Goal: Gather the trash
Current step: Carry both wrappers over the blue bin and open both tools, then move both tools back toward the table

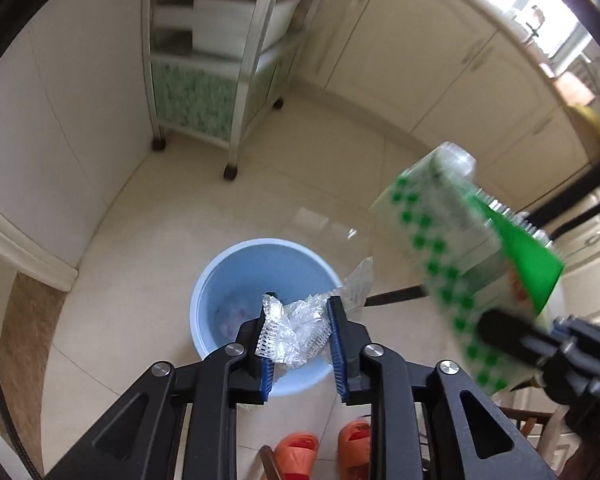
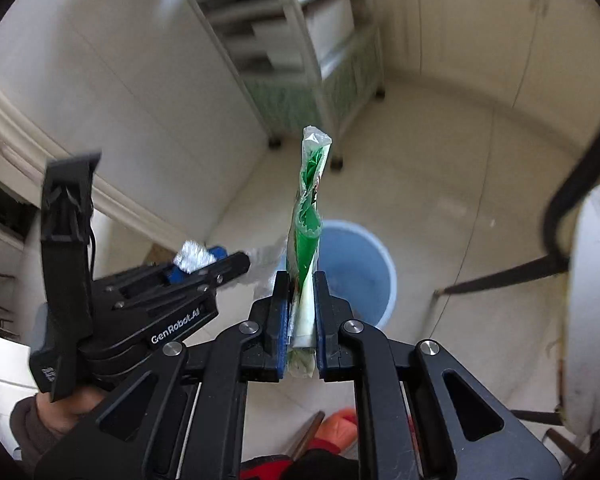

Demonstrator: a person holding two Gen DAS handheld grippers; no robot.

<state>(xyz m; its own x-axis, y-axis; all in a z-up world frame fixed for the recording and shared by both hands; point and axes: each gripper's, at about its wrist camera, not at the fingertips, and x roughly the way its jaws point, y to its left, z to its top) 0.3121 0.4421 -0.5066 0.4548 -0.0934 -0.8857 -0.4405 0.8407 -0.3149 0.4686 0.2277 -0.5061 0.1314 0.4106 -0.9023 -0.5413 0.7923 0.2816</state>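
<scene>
A round blue bin (image 1: 236, 280) stands on the tiled floor below both grippers. My left gripper (image 1: 302, 300) hangs over the bin's near rim, and a crumpled clear plastic wrapper (image 1: 300, 332) spans the gap between its blue pads, touching both. To the right, my right gripper (image 1: 500, 324) carries a white bag with green dots (image 1: 440, 232). In the right wrist view my right gripper (image 2: 302, 276) is shut on that bag (image 2: 310, 200), seen edge-on and sticking upward over the bin (image 2: 356, 264). The left gripper (image 2: 228, 258) with its wrapper (image 2: 194, 258) is at the left.
A white wheeled shelf cart (image 1: 204, 80) stands at the back beside cream cabinets (image 1: 420, 60). A white stool with black legs (image 2: 592, 300) is close on the right. A person's orange slippers (image 1: 300, 448) are just behind the bin. A white wall (image 1: 60, 120) runs along the left.
</scene>
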